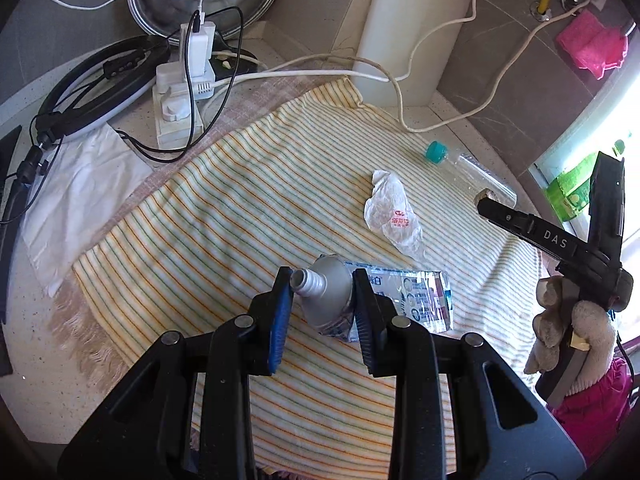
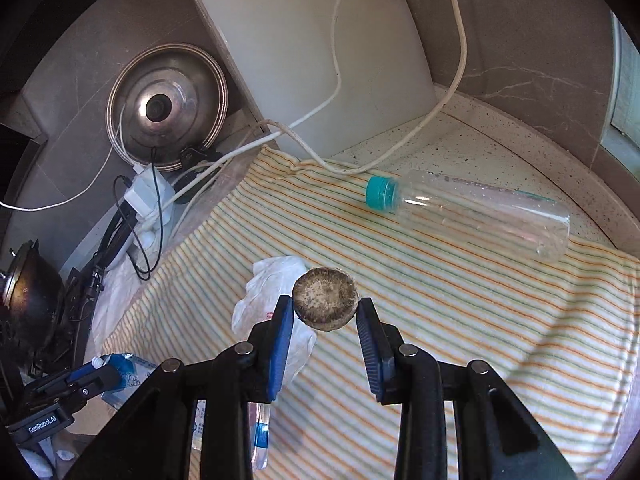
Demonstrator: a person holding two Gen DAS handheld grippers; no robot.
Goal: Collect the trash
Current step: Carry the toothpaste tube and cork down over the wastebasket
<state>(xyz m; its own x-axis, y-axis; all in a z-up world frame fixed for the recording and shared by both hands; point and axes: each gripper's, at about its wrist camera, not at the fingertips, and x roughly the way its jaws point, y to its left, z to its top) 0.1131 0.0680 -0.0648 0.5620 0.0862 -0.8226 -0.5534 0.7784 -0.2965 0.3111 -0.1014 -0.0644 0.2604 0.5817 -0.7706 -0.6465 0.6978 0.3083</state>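
Observation:
My left gripper [image 1: 322,284] is shut on a used toothpaste tube [image 1: 332,300], silver shoulder and open nozzle between the blue pads, its printed tail [image 1: 416,296] over the striped cloth [image 1: 224,208]. My right gripper [image 2: 325,308] is shut on a round brown fibrous disc [image 2: 325,304], held above the cloth [image 2: 460,300]; it also shows in the left wrist view [image 1: 486,196]. A crumpled white plastic wrapper [image 1: 394,212] lies mid-cloth, also in the right wrist view [image 2: 272,280]. A clear bottle with a teal cap [image 2: 472,212] lies on its side at the cloth's far edge.
A white cutting board [image 2: 312,48] leans on the back wall. A steel pot lid [image 2: 166,106], a power strip with plugs [image 1: 180,96] and white cables [image 1: 440,52] crowd the back left. A ring light [image 1: 92,92] and white plastic bag [image 1: 76,200] lie left. A pink cloth [image 1: 592,44] hangs far right.

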